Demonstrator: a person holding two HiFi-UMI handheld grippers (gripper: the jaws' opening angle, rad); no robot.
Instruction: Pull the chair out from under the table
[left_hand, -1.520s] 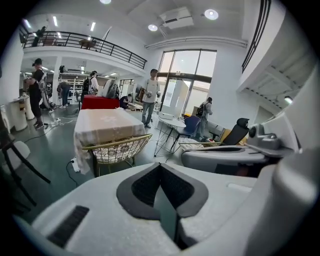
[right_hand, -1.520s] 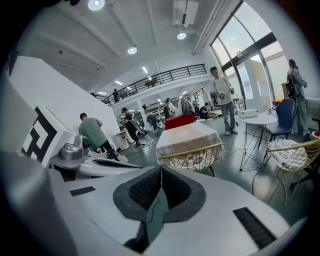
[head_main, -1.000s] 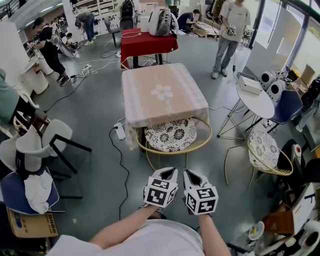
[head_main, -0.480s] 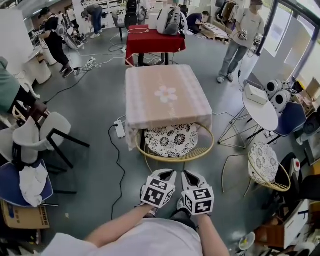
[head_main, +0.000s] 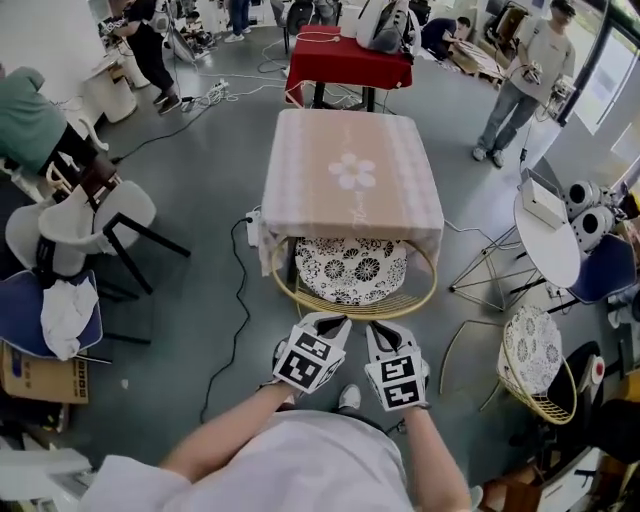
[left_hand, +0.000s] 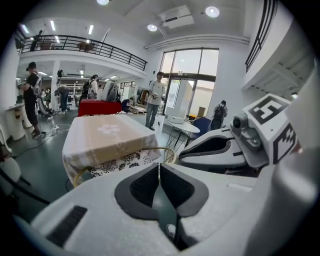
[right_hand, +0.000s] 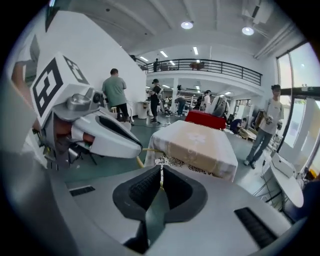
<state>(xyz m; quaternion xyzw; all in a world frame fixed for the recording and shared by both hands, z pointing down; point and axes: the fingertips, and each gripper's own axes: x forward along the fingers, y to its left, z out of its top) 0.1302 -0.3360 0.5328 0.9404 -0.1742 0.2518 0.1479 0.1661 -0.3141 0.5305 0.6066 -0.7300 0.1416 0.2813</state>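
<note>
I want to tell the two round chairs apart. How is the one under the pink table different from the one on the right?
The round yellow-rimmed chair with the flowery cushion is tucked partly under the pink-clothed table; the second yellow-rimmed chair stands free on the grey floor. The first is in the middle of the head view; the second is near its right edge. Both have flowery cushions.

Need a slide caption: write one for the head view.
Left gripper and right gripper, both shut, hover before the round chair tucked under the cloth-covered table.
</note>
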